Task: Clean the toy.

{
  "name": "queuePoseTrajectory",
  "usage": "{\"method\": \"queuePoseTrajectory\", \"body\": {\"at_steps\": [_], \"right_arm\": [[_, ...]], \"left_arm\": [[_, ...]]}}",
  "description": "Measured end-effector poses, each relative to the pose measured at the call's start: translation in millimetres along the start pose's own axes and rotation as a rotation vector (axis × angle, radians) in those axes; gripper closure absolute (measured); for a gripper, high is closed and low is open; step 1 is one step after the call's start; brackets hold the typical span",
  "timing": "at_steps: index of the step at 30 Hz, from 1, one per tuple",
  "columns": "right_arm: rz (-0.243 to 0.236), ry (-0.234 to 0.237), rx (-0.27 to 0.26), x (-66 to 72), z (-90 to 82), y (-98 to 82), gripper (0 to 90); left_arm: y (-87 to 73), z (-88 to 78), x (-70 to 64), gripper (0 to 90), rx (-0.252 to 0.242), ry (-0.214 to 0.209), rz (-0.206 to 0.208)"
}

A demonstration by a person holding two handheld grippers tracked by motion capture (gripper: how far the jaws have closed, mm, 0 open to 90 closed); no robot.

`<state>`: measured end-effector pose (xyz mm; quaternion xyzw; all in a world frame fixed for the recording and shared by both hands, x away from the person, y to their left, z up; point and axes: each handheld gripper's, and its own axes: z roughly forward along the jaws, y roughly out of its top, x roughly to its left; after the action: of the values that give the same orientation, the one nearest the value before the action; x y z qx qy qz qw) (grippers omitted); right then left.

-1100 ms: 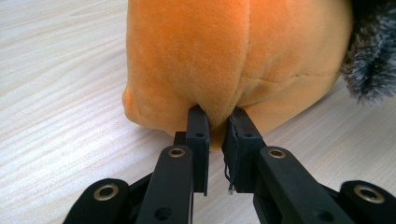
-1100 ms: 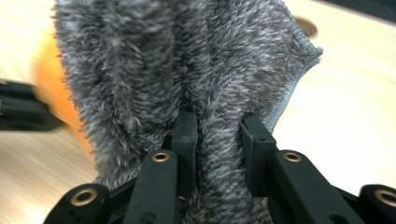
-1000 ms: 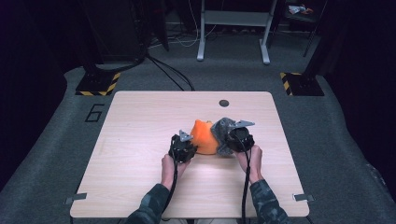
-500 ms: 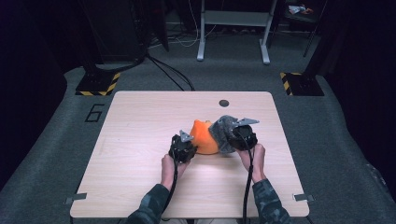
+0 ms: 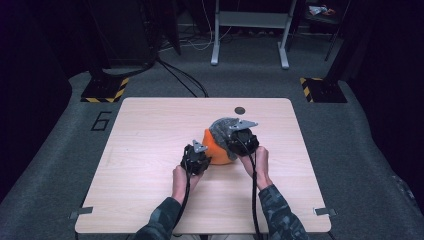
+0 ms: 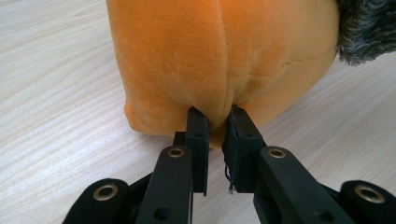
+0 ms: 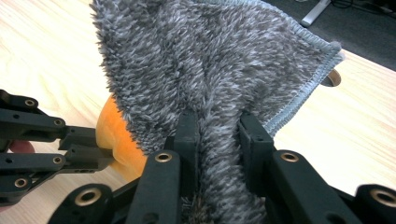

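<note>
An orange plush toy (image 5: 218, 150) sits a little right of the middle of the wooden table (image 5: 150, 140), with a grey fuzzy cloth (image 5: 222, 129) draped over its far side. In the left gripper view the plush (image 6: 219, 56) bulges above the jaws and the cloth's shaggy edge (image 6: 366, 32) hangs at its upper right.

The left gripper (image 5: 196, 159) is at the toy's near left side, and its jaws are clenched on a fold of the orange fabric low on the toy, pinching it between the pads (image 6: 198, 135).

The right gripper (image 5: 242, 140) is at the toy's right, slightly raised, its jaws clamped on a bunched ridge of the cloth (image 7: 210, 84). The cloth's stitched hem (image 7: 308, 79) trails off toward the far right, and beneath the cloth a sliver of orange (image 7: 114, 135) shows, with the left gripper (image 7: 100, 156) pressed against it.

Beyond the toy, a small dark round hole (image 5: 240, 110) sits in the tabletop near the far edge.
</note>
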<state>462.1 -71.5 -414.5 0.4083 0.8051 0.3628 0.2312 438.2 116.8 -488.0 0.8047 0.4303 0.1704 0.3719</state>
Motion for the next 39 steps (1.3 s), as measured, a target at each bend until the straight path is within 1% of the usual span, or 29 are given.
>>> {"method": "queuePoseTrajectory", "body": {"at_steps": [2, 3, 4, 5, 6, 7, 8, 9, 11, 12, 15, 16, 17, 19, 21, 22, 25, 28, 29, 30, 33, 34, 35, 36, 37, 38, 39], "right_arm": [[-0.011, 0.015, -0.011, -2.8, -3.2, -0.3, 74.1], [-0.001, 0.016, -0.016, -2.4, -4.4, -0.2, 74.3], [-0.002, 0.024, -0.024, -2.9, -6.1, 0.4, 74.3], [-0.001, 0.034, -0.037, -2.9, -6.9, 1.1, 74.4], [-0.004, 0.037, -0.044, -2.0, -7.7, 1.9, 74.4], [-0.006, 0.039, -0.044, -0.9, -7.8, 2.5, 74.4], [-0.018, 0.047, -0.047, -0.1, -6.6, 3.4, 74.3], [-0.014, 0.055, -0.050, 1.9, -5.6, 4.0, 74.3], [-0.030, 0.064, -0.052, 4.0, -4.0, 4.9, 74.2], [-0.023, 0.064, -0.062, 5.7, -3.0, 5.6, 74.2], [-0.037, 0.071, -0.046, 7.5, 1.0, 6.3, 74.2], [-0.050, 0.070, -0.038, 6.9, 2.1, 6.0, 74.2], [-0.031, 0.063, -0.031, 8.0, 2.5, 6.1, 74.3], [-0.044, 0.048, -0.014, 7.3, 2.8, 5.7, 74.4], [-0.058, 0.031, -0.001, 5.3, 2.4, 4.1, 74.5], [-0.052, 0.029, 0.007, 3.9, 1.5, 2.7, 74.6], [-0.037, 0.012, 0.013, -3.3, 0.1, -3.4, 74.6], [-0.001, 0.003, 0.027, -10.6, -1.4, -11.7, 74.6], [0.003, 0.001, 0.026, -13.7, -1.3, -14.5, 74.5], [0.024, -0.007, 0.034, -15.5, -1.8, -17.1, 74.6], [0.044, -0.018, 0.050, -23.4, -1.0, -25.2, 74.6], [0.062, -0.024, 0.056, -24.7, -0.3, -27.9, 74.6], [0.057, -0.026, 0.063, -27.5, 0.3, -30.8, 74.5], [0.072, -0.030, 0.067, -29.1, 1.3, -33.5, 74.5], [0.070, -0.030, 0.074, -31.5, 2.3, -36.0, 74.5], [0.078, -0.037, 0.081, -32.8, 3.9, -38.3, 74.5], [0.083, -0.031, 0.093, -34.7, 4.8, -40.4, 74.4]], "left_arm": [[-0.1, 0.0, 0.0, 80.6, 0.000, 0.000, -0.001], [0.0, -0.1, 0.2, 80.6, 0.000, 0.000, 0.001], [-0.2, 0.2, -0.5, 80.6, -0.004, -0.003, -0.011], [-0.2, 0.2, -0.7, 80.6, -0.004, -0.004, -0.010], [-0.1, 0.1, -0.8, 80.6, -0.003, -0.003, -0.006], [-0.2, 0.4, -1.8, 80.6, -0.010, -0.002, -0.015], [-0.2, 0.4, -1.8, 80.6, -0.009, -0.001, -0.014], [-0.2, 0.3, -1.2, 80.6, -0.007, -0.002, -0.010], [-0.3, 0.2, -0.7, 80.6, -0.005, -0.002, -0.007], [-0.3, 0.1, -0.6, 80.6, -0.003, -0.004, -0.005], [-0.3, 0.7, -1.2, 80.6, -0.004, -0.004, -0.010], [-0.2, 0.8, -1.1, 80.6, -0.008, -0.002, -0.009], [-0.2, 1.2, -1.2, 80.6, -0.013, -0.002, -0.012], [-0.1, 0.4, -0.1, 80.7, -0.001, -0.007, 0.002], [-0.5, 1.1, -0.5, 80.7, -0.010, -0.014, -0.013], [-0.5, 1.0, 0.0, 80.7, -0.010, -0.013, -0.010], [-0.7, 1.5, -0.1, 80.7, -0.013, -0.017, -0.016], [-0.7, 1.7, 0.1, 80.7, -0.013, -0.018, -0.014], [-0.7, 1.9, -0.3, 80.7, -0.016, -0.015, -0.021], [-0.7, 1.9, -0.2, 80.7, -0.016, -0.016, -0.021], [-0.7, 2.1, -0.1, 80.7, -0.017, -0.016, -0.022], [-0.8, 2.1, 0.0, 80.7, -0.017, -0.016, -0.024], [-0.7, 2.1, 0.0, 80.7, -0.017, -0.014, -0.023], [-0.7, 2.2, 0.0, 80.7, -0.017, -0.014, -0.022], [-0.7, 2.2, -0.1, 80.7, -0.018, -0.014, -0.023], [-0.7, 2.3, -0.1, 80.7, -0.018, -0.014, -0.022], [-0.7, 2.2, 0.1, 80.7, -0.018, -0.014, -0.023]]}}
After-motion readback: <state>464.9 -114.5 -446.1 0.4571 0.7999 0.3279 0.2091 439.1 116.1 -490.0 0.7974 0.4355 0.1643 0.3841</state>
